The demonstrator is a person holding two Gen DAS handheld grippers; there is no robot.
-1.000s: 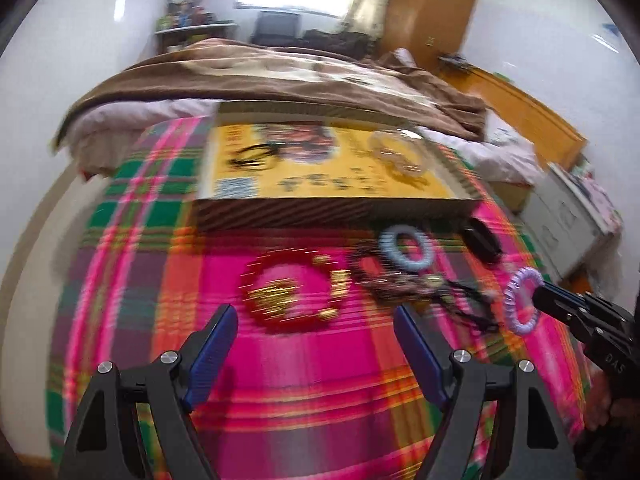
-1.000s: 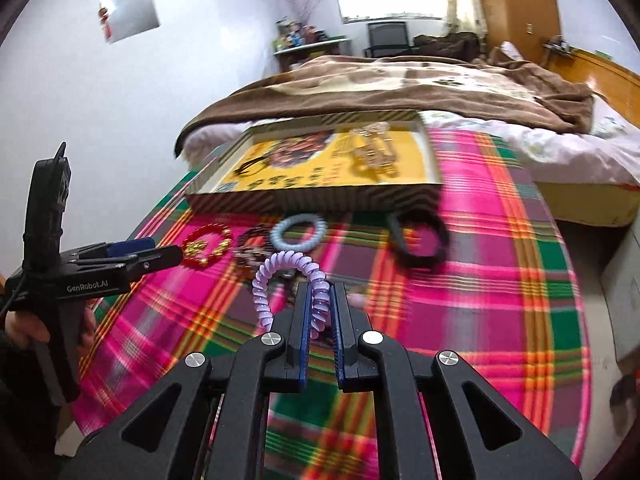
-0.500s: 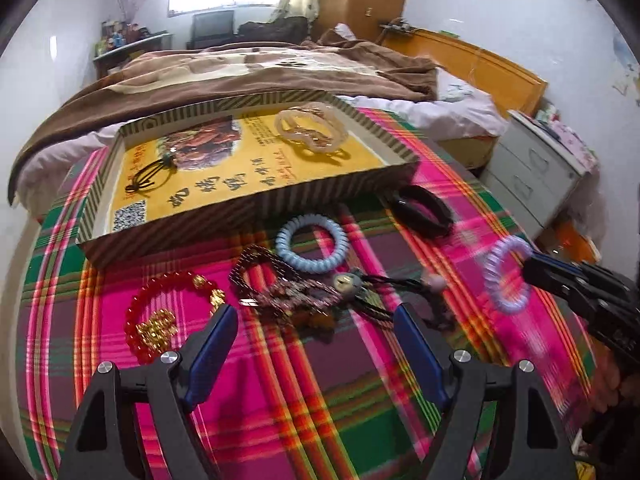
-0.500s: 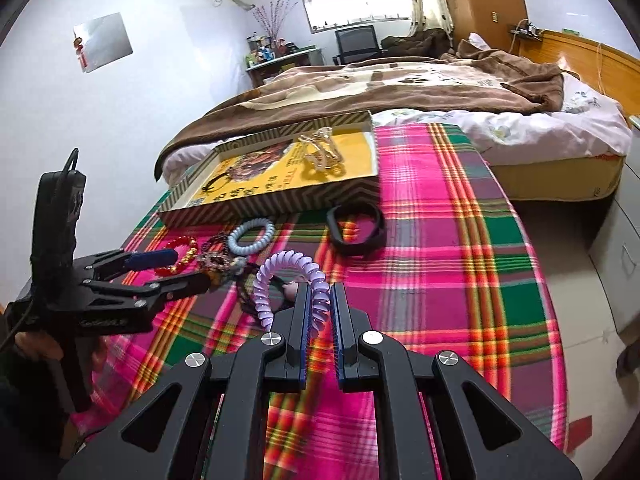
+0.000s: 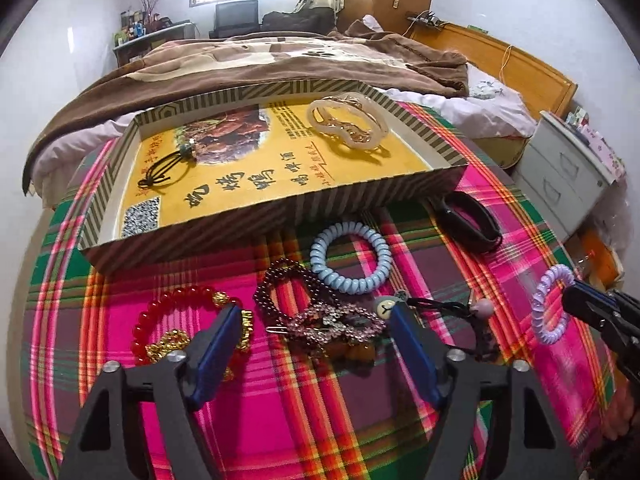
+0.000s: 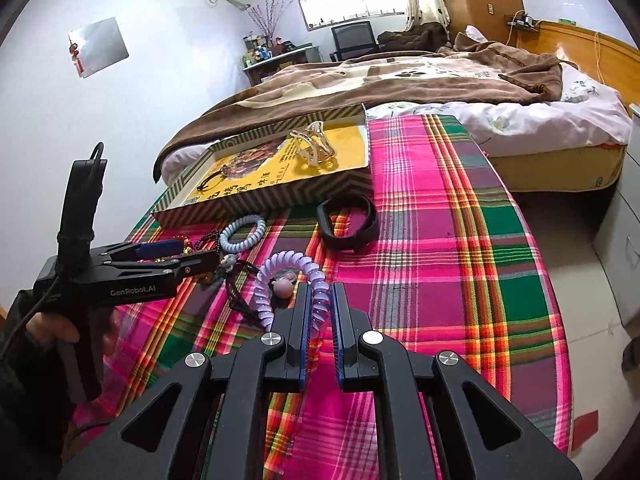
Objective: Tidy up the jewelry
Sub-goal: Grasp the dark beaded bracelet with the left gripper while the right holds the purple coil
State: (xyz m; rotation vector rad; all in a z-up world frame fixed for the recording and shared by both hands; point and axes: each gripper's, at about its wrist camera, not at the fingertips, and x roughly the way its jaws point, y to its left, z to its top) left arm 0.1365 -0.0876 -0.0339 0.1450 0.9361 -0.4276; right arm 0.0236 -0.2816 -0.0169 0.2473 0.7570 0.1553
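Observation:
My left gripper (image 5: 314,328) hangs low over the plaid table, its jaws closing. A pink rhinestone clip (image 5: 336,320) and a dark purple bead bracelet (image 5: 280,288) lie between the fingers, untouched by the pads. Beside the left finger is a red bead bracelet (image 5: 172,320). A blue coil hair tie (image 5: 350,258) lies just beyond. My right gripper (image 6: 321,296) is shut on a purple coil hair tie (image 6: 280,264), held above the cloth at the right. The yellow box (image 5: 360,196) at the back holds a clear hair claw (image 5: 348,120) and a black cord bracelet (image 5: 168,168).
A black band (image 5: 468,216) lies by the box's right corner. A black cord with beads (image 5: 440,304) trails between the grippers. A bed with a brown blanket (image 5: 280,56) stands behind the table, and a white drawer cabinet (image 5: 568,176) to the right.
The left gripper swung right from over the red bracelet to over the bead pile, moved closer, and its jaws narrowed. The right gripper kept hold of the purple coil and shifted slightly.

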